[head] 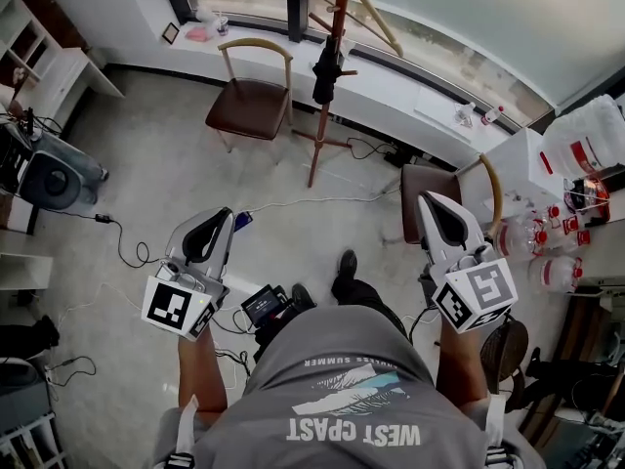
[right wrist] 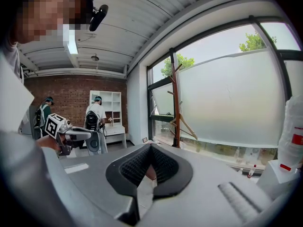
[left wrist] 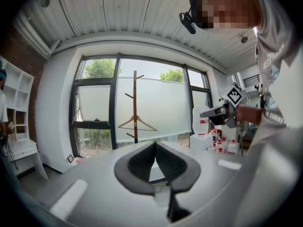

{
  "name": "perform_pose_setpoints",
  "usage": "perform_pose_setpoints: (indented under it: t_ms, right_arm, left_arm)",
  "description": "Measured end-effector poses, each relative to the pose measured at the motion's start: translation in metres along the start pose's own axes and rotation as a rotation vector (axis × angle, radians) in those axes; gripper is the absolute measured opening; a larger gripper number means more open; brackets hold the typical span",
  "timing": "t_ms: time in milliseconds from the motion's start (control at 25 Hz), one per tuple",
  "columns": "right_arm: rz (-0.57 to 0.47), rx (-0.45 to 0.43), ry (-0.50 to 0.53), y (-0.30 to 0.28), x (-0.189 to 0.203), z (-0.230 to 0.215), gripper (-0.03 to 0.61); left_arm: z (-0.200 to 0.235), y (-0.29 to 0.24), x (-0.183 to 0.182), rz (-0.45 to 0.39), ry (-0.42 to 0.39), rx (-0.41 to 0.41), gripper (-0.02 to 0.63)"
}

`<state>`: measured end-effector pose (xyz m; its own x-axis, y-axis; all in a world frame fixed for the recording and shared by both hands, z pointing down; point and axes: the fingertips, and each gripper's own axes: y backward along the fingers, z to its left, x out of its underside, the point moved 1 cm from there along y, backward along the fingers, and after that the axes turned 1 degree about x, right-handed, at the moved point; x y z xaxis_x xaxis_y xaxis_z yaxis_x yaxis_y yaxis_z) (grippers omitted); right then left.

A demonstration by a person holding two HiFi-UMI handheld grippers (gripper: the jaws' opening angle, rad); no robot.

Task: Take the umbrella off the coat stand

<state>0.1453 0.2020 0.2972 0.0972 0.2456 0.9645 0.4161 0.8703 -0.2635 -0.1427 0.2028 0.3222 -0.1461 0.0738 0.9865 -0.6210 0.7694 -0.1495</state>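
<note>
The folded dark umbrella (head: 326,70) hangs against the pole of the wooden coat stand (head: 314,145), partway down it and below the wooden hanger (head: 369,6) on the top pegs. How it is hooked on cannot be made out from here. A brown chair (head: 252,101) stands just left of the stand, and a white cable (head: 322,201) runs over the floor on the near side of the stand's foot.

Both grippers are well short of the stand and point towards it. The left gripper (head: 219,223) and the right gripper (head: 434,211) each have their jaws pressed together with nothing between them.

The step in hand looks like the approach. To do it well, step over the cable and spread one claw's jaws wide before arriving. Close on the umbrella's body near its upper end, then lift it clear of its peg before drawing it away. Keep under the hanger so it isn't knocked.
</note>
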Motion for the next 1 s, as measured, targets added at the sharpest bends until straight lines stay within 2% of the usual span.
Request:
perform_pose_setpoints:
  t_ms: [520, 1000]
  right_arm:
    - [-0.017, -0.114, -0.013, -0.058, -0.010, -0.053, 0.002]
    - [-0.018, -0.239, -0.030, -0.116, -0.012, -0.109, 0.002]
  left_arm:
    - [-0.001, -0.056, -0.016, 0.032, -0.015, -0.077, 0.002]
    - [-0.002, -0.110, -0.019, 0.083, -0.006, -0.190, 0.002]
